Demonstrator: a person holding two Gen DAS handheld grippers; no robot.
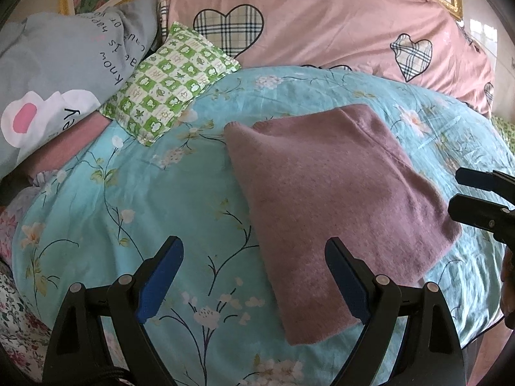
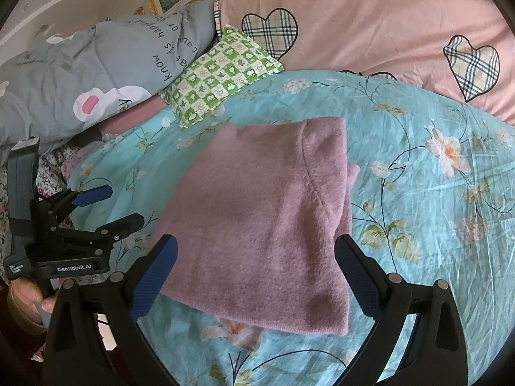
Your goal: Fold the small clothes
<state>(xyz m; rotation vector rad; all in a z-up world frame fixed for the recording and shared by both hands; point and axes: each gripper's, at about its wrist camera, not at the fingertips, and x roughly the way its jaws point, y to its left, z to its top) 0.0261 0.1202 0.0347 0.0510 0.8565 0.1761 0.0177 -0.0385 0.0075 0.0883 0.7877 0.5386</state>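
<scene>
Flat on the turquoise floral sheet (image 1: 128, 209) lay the mauve knit garment (image 1: 334, 206), already folded into a thick rectangle with a seam curving across its top layer. Both grippers hovered near it, neither touching the fabric. The left gripper (image 1: 254, 257) had its jaws spread wide — nothing between them but sheet and the garment's near edge. The right gripper (image 2: 256, 257) stood just as wide over the garment's near half, gripping nothing. From the right wrist view the left gripper showed again, off to the garment's left side. Behind the garment sat a small green checked pillow (image 1: 170, 83), beside a grey printed pillow (image 1: 64, 64) — and a pink quilt with plaid hearts (image 1: 322, 25) lay beyond.
</scene>
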